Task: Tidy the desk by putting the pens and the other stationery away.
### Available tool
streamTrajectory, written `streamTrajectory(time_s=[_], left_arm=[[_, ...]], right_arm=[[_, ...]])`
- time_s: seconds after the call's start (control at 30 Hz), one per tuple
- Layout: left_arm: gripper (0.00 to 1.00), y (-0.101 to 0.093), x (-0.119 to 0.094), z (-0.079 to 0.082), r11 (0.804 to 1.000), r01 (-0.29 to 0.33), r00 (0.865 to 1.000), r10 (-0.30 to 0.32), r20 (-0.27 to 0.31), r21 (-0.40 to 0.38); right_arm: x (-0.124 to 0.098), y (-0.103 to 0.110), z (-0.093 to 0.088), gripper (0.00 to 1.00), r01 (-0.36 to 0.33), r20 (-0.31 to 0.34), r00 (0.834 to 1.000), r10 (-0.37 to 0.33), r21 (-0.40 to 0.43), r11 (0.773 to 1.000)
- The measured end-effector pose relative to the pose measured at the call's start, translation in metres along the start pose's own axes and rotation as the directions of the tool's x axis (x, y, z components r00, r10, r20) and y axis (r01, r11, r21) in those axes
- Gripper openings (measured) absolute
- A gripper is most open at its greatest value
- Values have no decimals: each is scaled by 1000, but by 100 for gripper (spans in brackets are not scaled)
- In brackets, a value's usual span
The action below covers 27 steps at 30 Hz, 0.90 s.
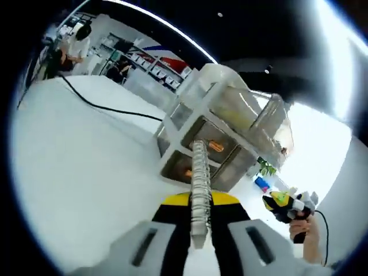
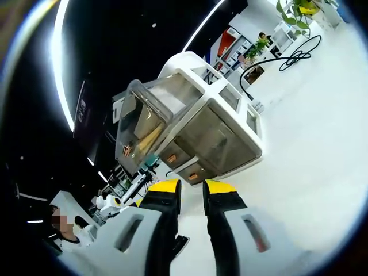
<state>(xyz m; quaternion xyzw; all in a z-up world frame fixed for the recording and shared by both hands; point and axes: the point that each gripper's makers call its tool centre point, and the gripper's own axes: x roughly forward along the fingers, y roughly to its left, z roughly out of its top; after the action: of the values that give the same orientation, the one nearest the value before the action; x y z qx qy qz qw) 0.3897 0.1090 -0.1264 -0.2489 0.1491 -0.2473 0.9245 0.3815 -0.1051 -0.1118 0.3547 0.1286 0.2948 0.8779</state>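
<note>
While the left gripper (image 1: 200, 227) holds a silvery, ridged, pen-like stick (image 1: 200, 190) clamped between its yellow-tipped jaws, that stick points straight at the desk organiser (image 1: 221, 135), a white-framed unit with translucent compartments and small drawers that stands on the white desk (image 1: 80, 172). The stick's far end lies in front of the organiser's lower drawers, whose orange-brown pulls show just beside it; whether the tip touches the drawer front cannot be told. On top of the organiser sits a clear bin (image 1: 270, 123), tilted in this view. A black cable (image 1: 109, 109) runs across the desk behind the organiser, and further behind it are shelves and a seated person. To the right of the organiser, near the desk's edge, the other gripper (image 1: 287, 206) comes into the left gripper view, held by a hand (image 1: 303, 231). In the right gripper view, the right gripper (image 2: 192, 190) has its jaws a little apart with nothing between them, the yellow tips just in front of the organiser (image 2: 207, 129) and aimed at its lower drawers. The clear bin (image 2: 141, 123) is at the organiser's upper side here, with yellowish things inside too blurred to name. Beyond the organiser a coiled black cable (image 2: 293, 57) lies on the desk (image 2: 310, 149), with green plants (image 2: 299, 11) past it.
</note>
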Motion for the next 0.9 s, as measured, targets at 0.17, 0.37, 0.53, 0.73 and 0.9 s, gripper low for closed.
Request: streamTrajectory(time_s=[0.17, 0.37, 0.53, 0.73, 0.9], left_arm=[[11, -1, -14, 12, 996, -46, 998, 43, 47, 72], [11, -2, -36, 47, 969, -106, 982, 68, 174, 222], [11, -15, -56, 71, 963, -104, 964, 37, 262, 247], [12, -27, -82, 104, 955, -102, 939, 0, 343, 279], [12, -46, -94, 137, 942, -79, 925, -52, 376, 326]], right_arm=[[-1, -1, 4, 19, 1, 14, 1000, -1, -10, 1000], [-1, 7, 7, 19, 5, -1, 1000, -5, -180, 984], [1, 7, 3, 19, -7, -9, 1000, 5, -173, 985], [1, 2, 0, 19, 9, -14, 1000, -11, -152, 988], [2, 1, 0, 19, 14, -15, 1000, -16, -150, 989]])
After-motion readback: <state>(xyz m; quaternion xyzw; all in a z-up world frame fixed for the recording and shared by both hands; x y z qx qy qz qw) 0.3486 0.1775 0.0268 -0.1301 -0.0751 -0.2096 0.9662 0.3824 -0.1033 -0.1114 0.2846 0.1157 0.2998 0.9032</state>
